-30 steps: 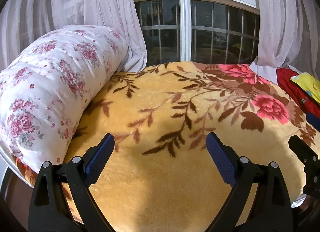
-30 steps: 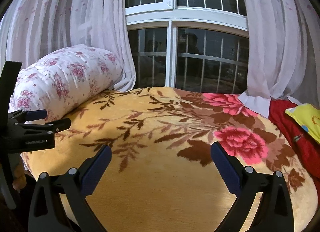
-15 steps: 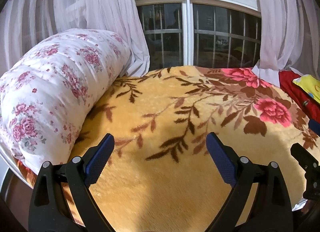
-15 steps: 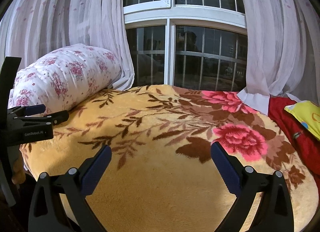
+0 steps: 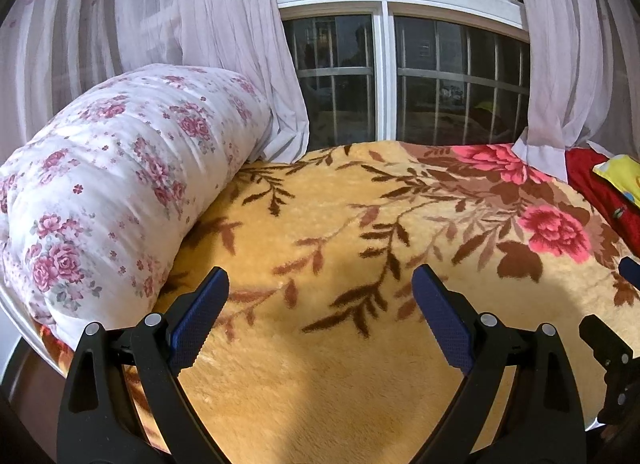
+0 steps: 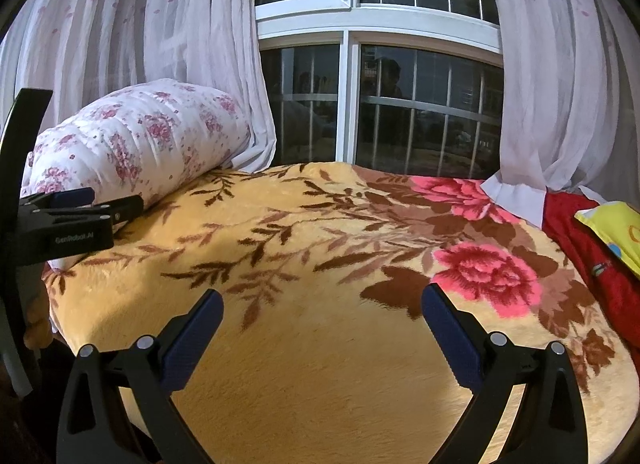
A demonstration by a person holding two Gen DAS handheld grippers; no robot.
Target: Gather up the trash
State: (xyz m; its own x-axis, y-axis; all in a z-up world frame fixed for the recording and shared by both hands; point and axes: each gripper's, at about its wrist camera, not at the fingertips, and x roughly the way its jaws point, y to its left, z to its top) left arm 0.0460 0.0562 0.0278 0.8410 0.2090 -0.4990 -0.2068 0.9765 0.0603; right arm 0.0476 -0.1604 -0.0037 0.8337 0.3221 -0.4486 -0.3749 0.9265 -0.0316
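No trash shows on the bed in either view. My left gripper (image 5: 320, 284) is open and empty, held over the near edge of a yellow flowered blanket (image 5: 328, 232). My right gripper (image 6: 322, 302) is open and empty over the same blanket (image 6: 320, 344). The left gripper also shows side-on at the left edge of the right wrist view (image 6: 116, 203). The right gripper's fingertips (image 5: 630, 268) show at the right edge of the left wrist view.
A rolled white quilt with pink flowers (image 5: 112, 183) lies along the bed's left side. A red cloth (image 6: 592, 248) and a yellow pillow (image 6: 616, 227) lie at the right. A barred window (image 6: 400, 111) with sheer curtains (image 6: 140, 23) stands behind the bed.
Both views have tilted upward a little, so the bed sits lower in frame and more window shows. Both grippers stay open and empty.
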